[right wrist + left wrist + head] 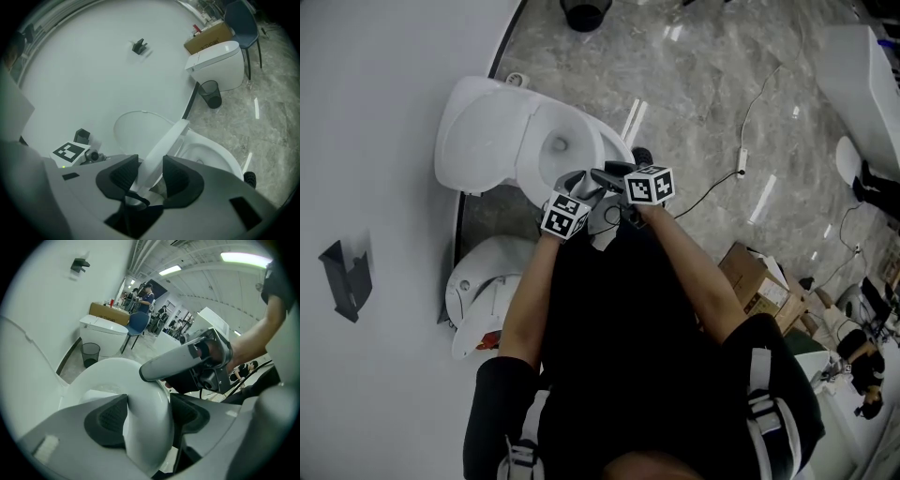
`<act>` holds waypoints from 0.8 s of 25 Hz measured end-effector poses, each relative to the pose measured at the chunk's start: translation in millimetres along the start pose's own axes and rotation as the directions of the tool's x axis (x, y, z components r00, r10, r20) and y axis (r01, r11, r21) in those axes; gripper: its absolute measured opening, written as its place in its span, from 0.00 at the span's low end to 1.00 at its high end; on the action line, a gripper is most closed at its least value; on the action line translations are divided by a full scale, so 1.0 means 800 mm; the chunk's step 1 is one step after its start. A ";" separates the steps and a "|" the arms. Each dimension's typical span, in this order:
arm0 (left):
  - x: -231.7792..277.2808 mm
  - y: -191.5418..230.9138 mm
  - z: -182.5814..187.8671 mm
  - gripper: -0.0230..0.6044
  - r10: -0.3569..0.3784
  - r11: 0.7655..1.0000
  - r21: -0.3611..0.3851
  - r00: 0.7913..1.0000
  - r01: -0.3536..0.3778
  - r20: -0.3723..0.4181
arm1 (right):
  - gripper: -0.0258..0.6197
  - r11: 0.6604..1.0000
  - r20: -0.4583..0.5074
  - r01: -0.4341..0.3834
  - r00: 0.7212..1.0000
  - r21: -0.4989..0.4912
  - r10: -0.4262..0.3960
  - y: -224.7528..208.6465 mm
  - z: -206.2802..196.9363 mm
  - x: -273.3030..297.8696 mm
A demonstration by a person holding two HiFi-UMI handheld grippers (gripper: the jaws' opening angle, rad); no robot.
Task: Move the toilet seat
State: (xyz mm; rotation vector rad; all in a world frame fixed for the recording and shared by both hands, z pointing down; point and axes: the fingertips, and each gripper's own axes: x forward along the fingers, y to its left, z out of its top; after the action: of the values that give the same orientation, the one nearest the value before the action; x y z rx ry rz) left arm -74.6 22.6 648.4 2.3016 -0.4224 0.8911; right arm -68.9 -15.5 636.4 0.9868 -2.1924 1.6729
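The white toilet seat [165, 139] stands tilted up off the bowl [208, 157], with the open lid [133, 129] behind it against the wall. My right gripper [150, 177] is shut on the seat's front edge, one dark pad on each face. My left gripper [146, 418] is shut on the seat ring [105, 369] beside it, and the right gripper [168, 365] shows just beyond. In the head view both grippers, left [579, 183] and right [607, 175], meet at the front of the seat [602, 148], near the lid [483, 141].
A second toilet [487, 281] stands close at the lower left, by the wall. A black bin [584, 13] sits on the floor beyond. A cardboard box [750, 277] and a cable with a power strip [741, 159] lie to the right. A dark bracket [347, 279] hangs on the wall.
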 end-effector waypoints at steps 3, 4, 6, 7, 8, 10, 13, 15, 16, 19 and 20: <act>-0.009 0.005 0.008 0.48 -0.008 1.000 0.017 1.000 0.008 0.022 | 0.29 1.000 0.014 0.007 1.000 -0.006 -0.007 0.008 0.009 0.003; -0.013 0.006 0.010 0.48 -0.011 1.000 0.021 1.000 0.010 0.025 | 0.29 1.000 0.018 0.010 1.000 -0.007 -0.010 0.011 0.011 0.005; -0.022 0.010 0.012 0.48 -0.015 0.999 0.031 0.999 0.014 0.033 | 0.29 1.000 0.026 0.012 1.000 -0.008 -0.012 0.019 0.014 0.010; -0.027 0.012 0.013 0.48 -0.016 0.999 0.037 0.999 0.015 0.039 | 0.29 1.000 0.030 0.012 0.999 -0.009 -0.012 0.023 0.016 0.012; -0.031 0.014 0.015 0.47 -0.017 0.999 0.044 0.999 0.015 0.046 | 0.29 1.000 0.033 0.013 0.999 -0.011 -0.012 0.027 0.019 0.015; -0.040 0.018 0.020 0.47 -0.017 0.998 0.055 0.998 0.014 0.057 | 0.30 1.000 0.042 0.013 0.999 -0.014 -0.012 0.034 0.024 0.018; -0.053 0.023 0.026 0.46 -0.019 0.997 0.069 0.997 0.014 0.074 | 0.30 1.000 0.069 0.012 0.998 -0.010 -0.012 0.044 0.032 0.023; -0.062 0.029 0.030 0.45 -0.022 0.997 0.082 0.996 0.015 0.085 | 0.30 1.000 0.089 0.013 0.996 -0.008 -0.012 0.051 0.038 0.028; -0.066 0.032 0.032 0.45 -0.023 0.996 0.090 0.996 0.015 0.089 | 0.30 1.000 0.098 0.014 0.995 -0.008 -0.013 0.055 0.042 0.032; -0.079 0.041 0.037 0.45 -0.024 0.992 0.122 0.995 0.013 0.095 | 0.30 1.000 0.124 0.014 0.992 -0.010 -0.013 0.067 0.050 0.040; -0.083 0.044 0.039 0.45 -0.022 0.991 0.132 0.995 0.009 0.097 | 0.30 1.000 0.129 0.015 0.991 -0.012 -0.013 0.071 0.053 0.043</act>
State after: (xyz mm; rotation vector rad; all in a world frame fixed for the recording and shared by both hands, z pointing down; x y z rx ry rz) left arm -124.5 -19.4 600.1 2.4733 -0.3978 0.8224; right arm -120.1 -59.7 597.1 1.1344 -2.2678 1.6293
